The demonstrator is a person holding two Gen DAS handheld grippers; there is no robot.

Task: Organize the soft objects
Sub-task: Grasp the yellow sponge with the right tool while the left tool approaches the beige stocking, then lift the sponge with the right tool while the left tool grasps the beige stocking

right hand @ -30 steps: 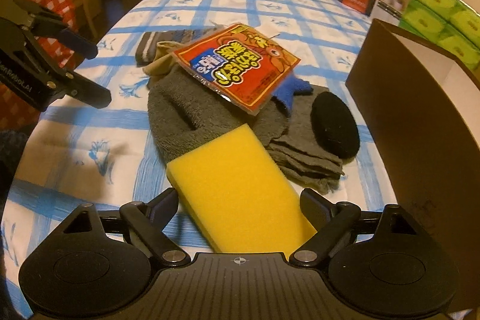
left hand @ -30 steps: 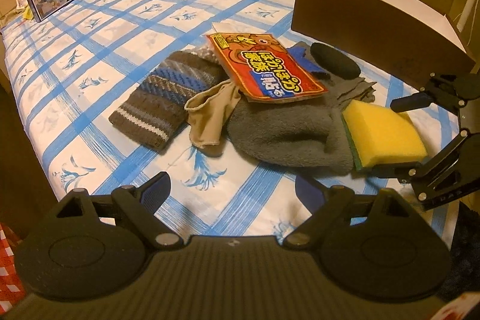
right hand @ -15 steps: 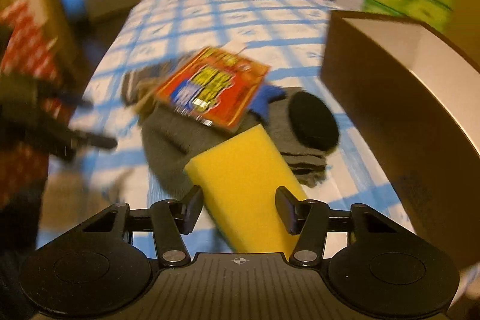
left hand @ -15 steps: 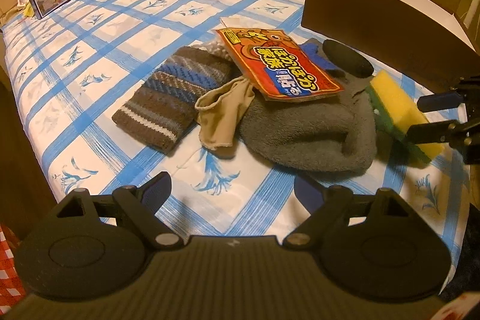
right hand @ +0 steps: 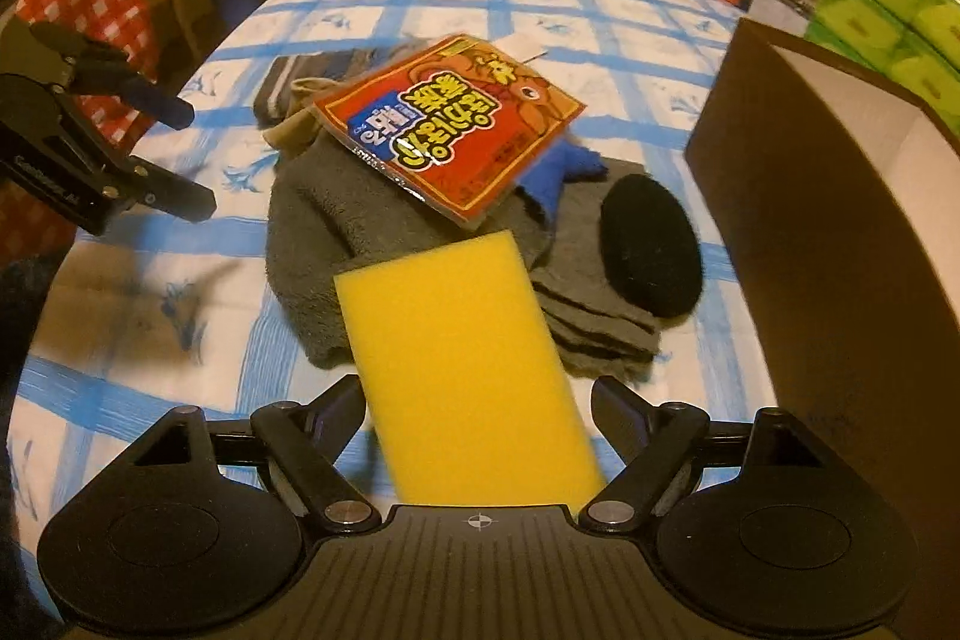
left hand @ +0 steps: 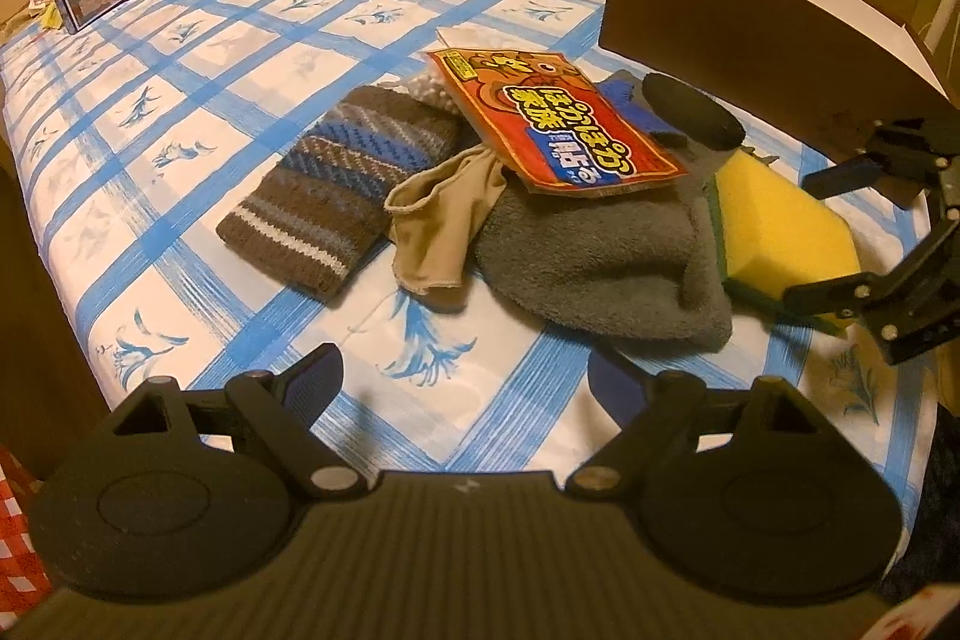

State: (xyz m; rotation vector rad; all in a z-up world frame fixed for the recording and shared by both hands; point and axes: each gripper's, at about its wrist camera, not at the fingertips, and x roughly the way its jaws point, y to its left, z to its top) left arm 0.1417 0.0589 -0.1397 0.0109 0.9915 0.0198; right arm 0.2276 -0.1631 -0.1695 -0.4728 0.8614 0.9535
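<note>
My right gripper (right hand: 478,415) jaws straddle the sponge (right hand: 462,358) unclenched, left gripper (left hand: 462,376) released; closing off-centre could squirt it onto the towel (right hand: 318,244).

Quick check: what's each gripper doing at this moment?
Left gripper: open, holding nothing.
Right gripper: open, fingers either side of the yellow rectangular foam sponge, not clamped.

R gripper (left hand: 822,232) apparently straddling sponge (left hand: 780,226).

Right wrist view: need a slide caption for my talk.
Open right claw straddles a yellow sponge beside towel, red packet and brown box.
</note>
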